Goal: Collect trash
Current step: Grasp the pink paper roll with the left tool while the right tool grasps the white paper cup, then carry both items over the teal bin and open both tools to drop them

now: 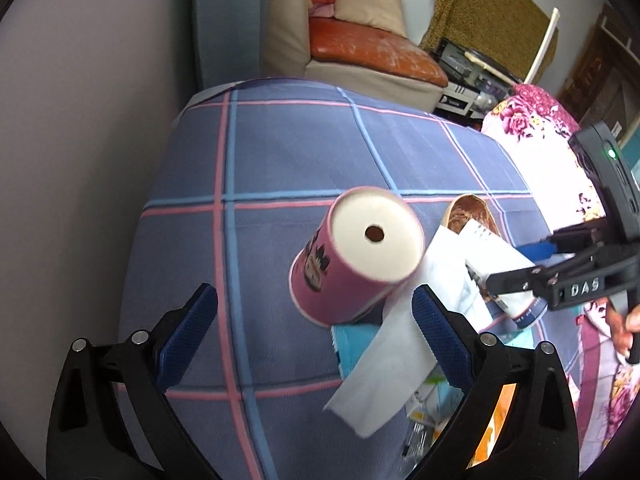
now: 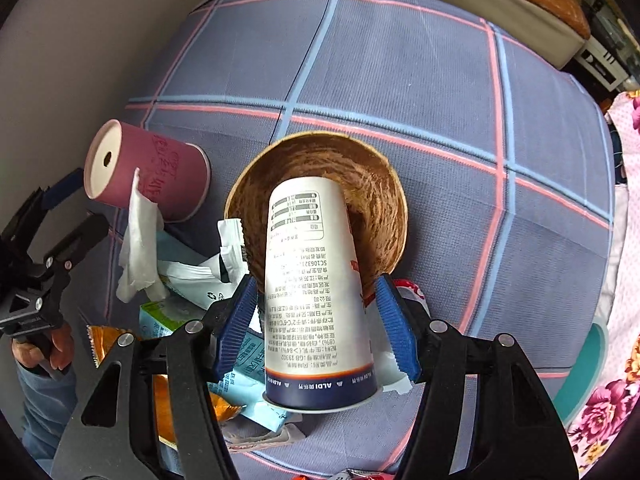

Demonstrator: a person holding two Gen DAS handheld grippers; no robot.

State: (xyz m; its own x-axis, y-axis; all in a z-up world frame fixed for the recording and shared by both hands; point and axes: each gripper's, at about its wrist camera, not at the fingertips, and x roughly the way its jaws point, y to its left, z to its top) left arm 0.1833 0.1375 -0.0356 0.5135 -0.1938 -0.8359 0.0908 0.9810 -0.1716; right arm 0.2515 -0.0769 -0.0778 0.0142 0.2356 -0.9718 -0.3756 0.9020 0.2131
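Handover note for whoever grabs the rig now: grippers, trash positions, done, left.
Left gripper: open, nothing held, pink cup upside down just ahead.
Right gripper: jaws either side of the white cup, also upside down; left pad looks in contact, right pad not clearly.
White cup leans over the brown bowl; tissue and wrappers beside it on the plaid cloth.
Done: nothing collected yet.
Left: everything; no bin in view.

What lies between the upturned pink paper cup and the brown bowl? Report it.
Right wrist view: a crumpled white tissue and a torn white wrapper lie between them.
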